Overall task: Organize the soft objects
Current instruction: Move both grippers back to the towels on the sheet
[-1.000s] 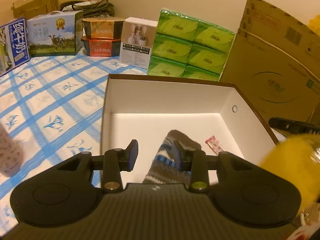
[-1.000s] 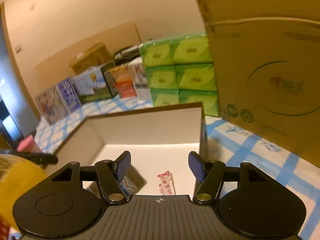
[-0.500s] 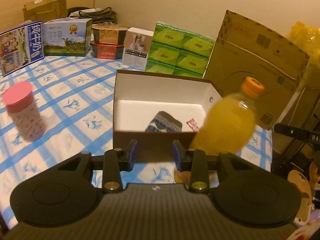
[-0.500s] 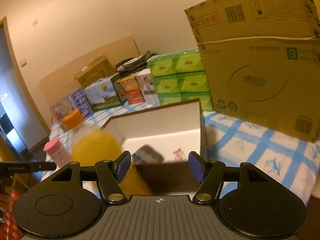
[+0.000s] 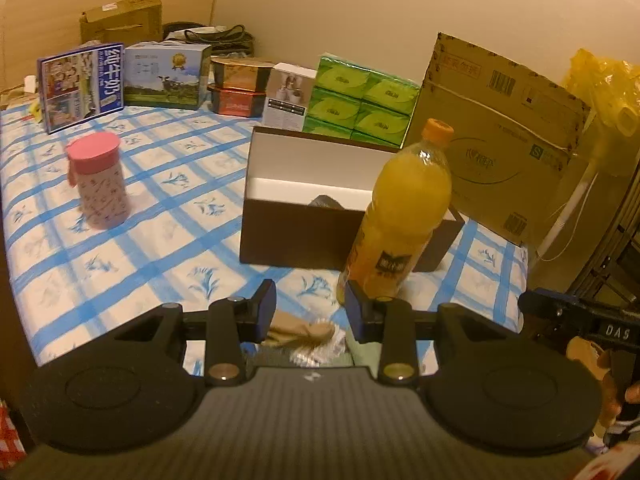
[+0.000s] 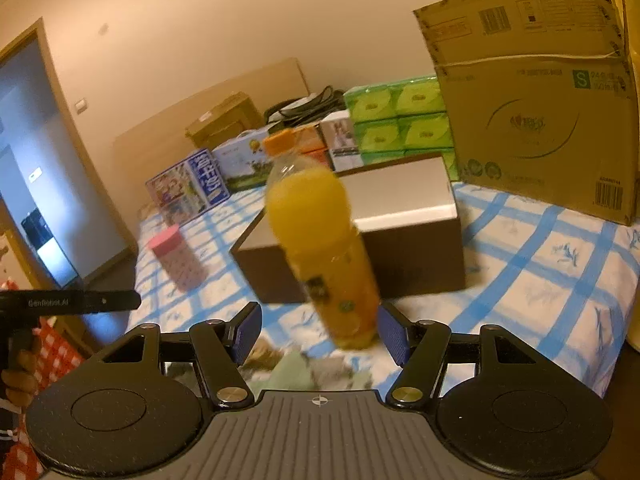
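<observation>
Sorting soft items into box (image 5: pixel 320 236) | both tongs released, left gripper (image 5: pixel 310 311), right gripper (image 6: pixel 320 334) empty | next: grab beige cloth (image 5: pixel 298 332) at lower centre, avoiding bottle (image 5: pixel 404 216)

Room, warm yellowish indoor light. Plain cream wall (image 5: pixel 360 4) along the far side, bare. Table under a white cloth with blue check and small flower print (image 5: pixel 152 200). Wooden panel (image 5: pixel 44 24) leaning at the far left corner. Large cardboard carton (image 6: pixel 536 92) standing at the far right of the table. Door frame in light wood (image 6: pixel 76 160) on the left wall, with a pale switch plate (image 6: pixel 81 105) just beside it. Yellow plastic bag (image 5: pixel 600 80) at the far right.
</observation>
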Demonstrator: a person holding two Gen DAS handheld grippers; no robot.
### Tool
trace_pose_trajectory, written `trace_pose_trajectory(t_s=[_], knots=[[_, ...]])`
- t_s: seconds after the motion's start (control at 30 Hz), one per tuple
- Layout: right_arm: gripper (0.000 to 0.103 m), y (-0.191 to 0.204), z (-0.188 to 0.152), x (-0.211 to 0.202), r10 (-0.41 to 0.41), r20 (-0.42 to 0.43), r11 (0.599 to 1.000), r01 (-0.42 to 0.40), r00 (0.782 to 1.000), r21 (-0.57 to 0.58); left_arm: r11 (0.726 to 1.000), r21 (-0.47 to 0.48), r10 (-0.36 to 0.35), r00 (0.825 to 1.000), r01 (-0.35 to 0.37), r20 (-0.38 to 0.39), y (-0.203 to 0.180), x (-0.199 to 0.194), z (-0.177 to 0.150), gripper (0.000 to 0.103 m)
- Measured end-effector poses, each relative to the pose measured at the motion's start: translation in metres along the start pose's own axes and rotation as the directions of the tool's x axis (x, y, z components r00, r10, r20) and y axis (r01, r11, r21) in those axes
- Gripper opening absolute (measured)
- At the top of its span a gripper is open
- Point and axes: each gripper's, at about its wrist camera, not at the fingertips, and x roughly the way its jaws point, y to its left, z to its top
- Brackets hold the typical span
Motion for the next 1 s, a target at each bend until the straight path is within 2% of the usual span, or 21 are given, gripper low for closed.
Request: trace_pose_trajectory(t_s=[0.2, 0.4, 1.0], knots=[[0.064, 0.017, -0.021, -0.017, 0.003, -0.004, 1.0, -0.003, 1.0, -0.024, 1.0, -0.022, 0.006, 1.0, -0.006, -0.008, -0.004, -0.021, -0.027, 0.033], [0.064, 0.03, -0.041, -0.021, -0.002, -0.023, 0.998, 0.001, 1.0, -0.06, 0.998, 0.004, 0.058, 0.998, -0.058, -0.004, -0.006, -0.036, -0.049, 0.033], [0.067, 0.06, -0.092, 0.006, -0.033, -0.154, 0.982, 0.003, 0.988, -0.189, 0.99, 0.024, 0.138, 0.987, -0.136, -0.08, 0.008, -0.031, -0.103, 0.038]])
